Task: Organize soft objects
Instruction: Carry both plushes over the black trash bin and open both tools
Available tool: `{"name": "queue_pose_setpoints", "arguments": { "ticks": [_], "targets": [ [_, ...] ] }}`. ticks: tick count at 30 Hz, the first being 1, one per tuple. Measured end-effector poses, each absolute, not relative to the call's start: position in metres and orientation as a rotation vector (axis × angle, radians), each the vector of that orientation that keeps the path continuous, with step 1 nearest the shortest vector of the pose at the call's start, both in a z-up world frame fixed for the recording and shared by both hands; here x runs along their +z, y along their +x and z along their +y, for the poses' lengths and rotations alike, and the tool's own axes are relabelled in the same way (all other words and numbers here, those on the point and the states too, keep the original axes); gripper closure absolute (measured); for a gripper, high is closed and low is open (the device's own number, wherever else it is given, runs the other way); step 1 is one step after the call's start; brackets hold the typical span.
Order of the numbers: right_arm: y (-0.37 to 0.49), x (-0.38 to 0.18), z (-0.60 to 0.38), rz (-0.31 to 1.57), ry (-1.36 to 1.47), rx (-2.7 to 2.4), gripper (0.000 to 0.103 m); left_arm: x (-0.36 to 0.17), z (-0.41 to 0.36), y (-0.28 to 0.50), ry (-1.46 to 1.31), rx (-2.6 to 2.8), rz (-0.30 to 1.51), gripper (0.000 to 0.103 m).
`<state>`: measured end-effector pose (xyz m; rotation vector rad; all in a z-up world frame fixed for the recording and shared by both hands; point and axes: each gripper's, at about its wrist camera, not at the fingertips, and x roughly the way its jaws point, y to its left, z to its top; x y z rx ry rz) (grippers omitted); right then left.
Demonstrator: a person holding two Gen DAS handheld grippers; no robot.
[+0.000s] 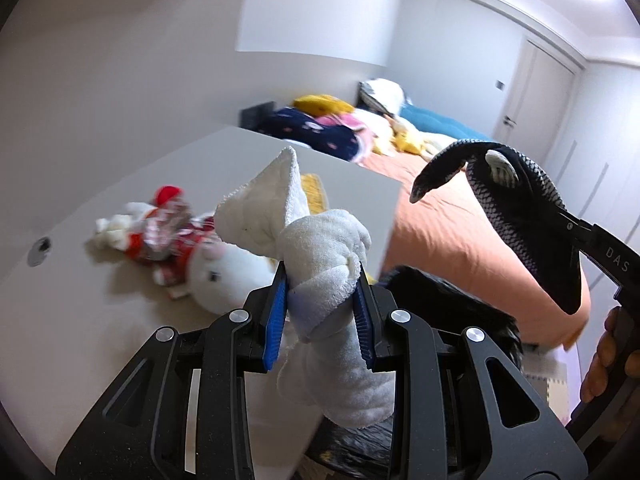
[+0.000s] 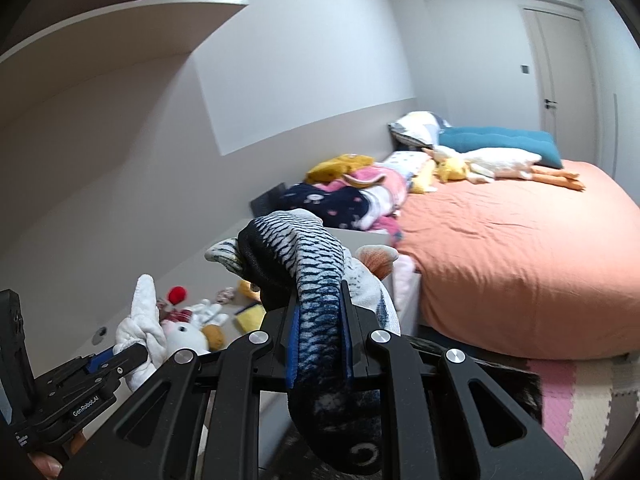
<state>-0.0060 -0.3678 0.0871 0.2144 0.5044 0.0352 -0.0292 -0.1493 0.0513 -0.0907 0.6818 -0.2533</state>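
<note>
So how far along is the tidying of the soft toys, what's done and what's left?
Nothing looks sorted yet. In hand: the left gripper is shut on a white knotted towel, and the right gripper is shut on a blue scaly fish plush. Still left: the white bunny toy on the desk and the plush heap on the bed.

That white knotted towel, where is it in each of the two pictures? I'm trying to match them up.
Left wrist view: the white towel fills the lower centre, clamped in the left tool.
Right wrist view: the same towel sits at lower left, seen from the side.
Shared landmark: the white plush rabbit lying on the desk just behind the towel.
</note>
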Motion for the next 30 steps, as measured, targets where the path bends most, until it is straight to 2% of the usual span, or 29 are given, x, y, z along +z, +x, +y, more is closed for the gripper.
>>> {"name": "queue_pose_setpoints", "arguments": {
  "ticks": [9, 12, 13, 14, 15, 16, 21, 30],
  "targets": [
    [-0.038, 0.070, -0.420, 0.533, 0.237, -0.116, 0.084, 0.034, -0.207, -0.031, -0.019, -0.375, 0.729, 0.072],
    [-0.045, 0.064, -0.432, 0.543, 0.249, -0.154, 0.076, 0.028, -0.223, -0.031, 0.008, -0.414, 0.747, 0.069],
    [-0.047, 0.062, -0.438, 0.538, 0.265, -0.166, 0.067, 0.024, -0.230, -0.031, 0.021, -0.436, 0.760, 0.068],
    [-0.051, 0.061, -0.442, 0.531, 0.279, -0.180, 0.051, 0.021, -0.235, -0.032, 0.035, -0.447, 0.772, 0.049],
    [-0.055, 0.060, -0.445, 0.524, 0.283, -0.193, 0.041, 0.019, -0.242, -0.033, 0.059, -0.458, 0.781, 0.017],
    [-0.057, 0.061, -0.447, 0.515, 0.280, -0.210, 0.030, 0.016, -0.250, -0.036, 0.092, -0.463, 0.770, 0.006],
    [-0.067, 0.060, -0.458, 0.493, 0.287, -0.268, 0.028, 0.006, -0.273, -0.043, 0.225, -0.457, 0.755, 0.005],
    [-0.068, 0.055, -0.460, 0.500, 0.309, -0.266, 0.027, 0.000, -0.253, -0.031, 0.143, -0.424, 0.808, 0.005]
  ]
}}
